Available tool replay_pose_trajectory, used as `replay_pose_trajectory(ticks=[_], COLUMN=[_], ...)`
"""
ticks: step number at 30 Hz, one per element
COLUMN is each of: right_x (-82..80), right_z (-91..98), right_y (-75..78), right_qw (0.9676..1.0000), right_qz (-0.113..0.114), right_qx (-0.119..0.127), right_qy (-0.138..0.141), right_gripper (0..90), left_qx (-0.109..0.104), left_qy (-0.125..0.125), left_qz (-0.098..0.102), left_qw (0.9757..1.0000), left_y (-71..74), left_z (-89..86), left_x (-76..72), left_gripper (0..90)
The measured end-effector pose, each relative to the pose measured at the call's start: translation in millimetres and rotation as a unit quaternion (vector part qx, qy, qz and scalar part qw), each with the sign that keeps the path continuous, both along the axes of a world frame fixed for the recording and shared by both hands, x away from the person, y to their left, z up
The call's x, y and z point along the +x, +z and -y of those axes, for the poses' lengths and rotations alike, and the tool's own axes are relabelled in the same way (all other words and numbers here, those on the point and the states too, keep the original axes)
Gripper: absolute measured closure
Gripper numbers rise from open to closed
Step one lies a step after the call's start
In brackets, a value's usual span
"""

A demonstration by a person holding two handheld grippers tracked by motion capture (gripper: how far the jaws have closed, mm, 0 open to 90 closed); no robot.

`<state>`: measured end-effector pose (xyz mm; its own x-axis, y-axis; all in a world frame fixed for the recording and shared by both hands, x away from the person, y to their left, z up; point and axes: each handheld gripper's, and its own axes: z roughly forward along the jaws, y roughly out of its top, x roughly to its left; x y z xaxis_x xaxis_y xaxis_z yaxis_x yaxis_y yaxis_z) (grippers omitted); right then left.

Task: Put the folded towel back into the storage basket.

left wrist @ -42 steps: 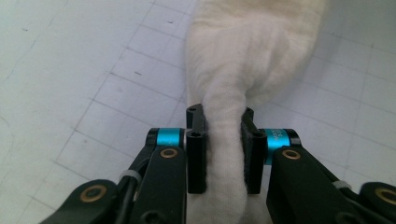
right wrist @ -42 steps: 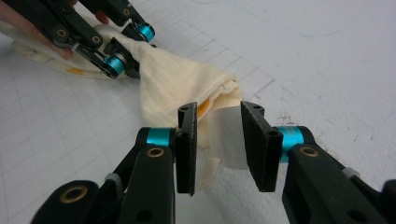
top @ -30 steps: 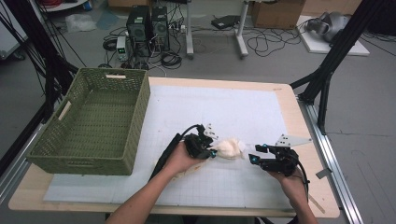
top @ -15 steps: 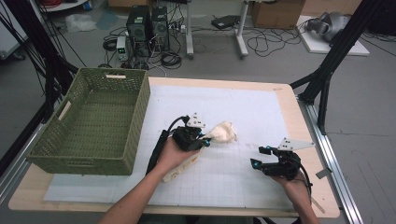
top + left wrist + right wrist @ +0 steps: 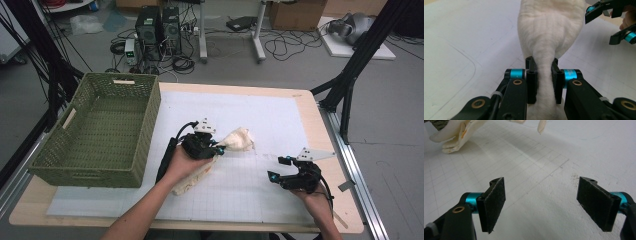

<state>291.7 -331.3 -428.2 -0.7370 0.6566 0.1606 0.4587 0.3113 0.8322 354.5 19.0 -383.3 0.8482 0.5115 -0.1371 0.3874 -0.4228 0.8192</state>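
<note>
The cream cloth (image 5: 239, 140) hung pinched in my left gripper (image 5: 541, 75), lifted just above the white mat (image 5: 280, 120) near the table's middle. My right gripper (image 5: 541, 205) had just been opening, jaws wide with nothing between them, right of the cloth.

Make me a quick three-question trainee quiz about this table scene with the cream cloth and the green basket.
1. True or false: the left gripper is clamped on the cream cloth.
2. Is anything between the pads of the right gripper?
3. On which side of the cloth does the green basket sit in the high view: A left, B right?

Key: 1 true. 2 No; its jaws have just been opening and stand apart over bare white mat. 3 A.
</note>
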Motion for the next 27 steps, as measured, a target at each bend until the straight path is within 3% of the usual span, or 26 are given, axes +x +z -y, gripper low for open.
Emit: replay_pose_trajectory(ticks=[12, 20, 27], right_x=[0.4, -0.1, 0.1], right_z=[-5.2, -6.3, -6.3], right_y=[1.0, 0.8, 0.9], right_qw=[0.9999, 0.9999, 0.9999], right_qz=[0.001, 0.000, 0.003], right_qx=[-0.003, -0.004, -0.004], right_qy=[0.009, 0.011, 0.011], right_gripper=[21.3, 20.0, 19.1], left_qx=[-0.033, -0.035, -0.058], left_qy=[-0.005, -0.018, -0.032], left_qz=[0.008, -0.001, -0.007], left_qw=[0.9994, 0.9992, 0.9978], left_y=[16.9, 22.7, 35.6], left_z=[-14.0, -19.8, -29.1], left_x=[0.2, 1.2, 0.6], left_gripper=[79.6, 79.6, 79.6])
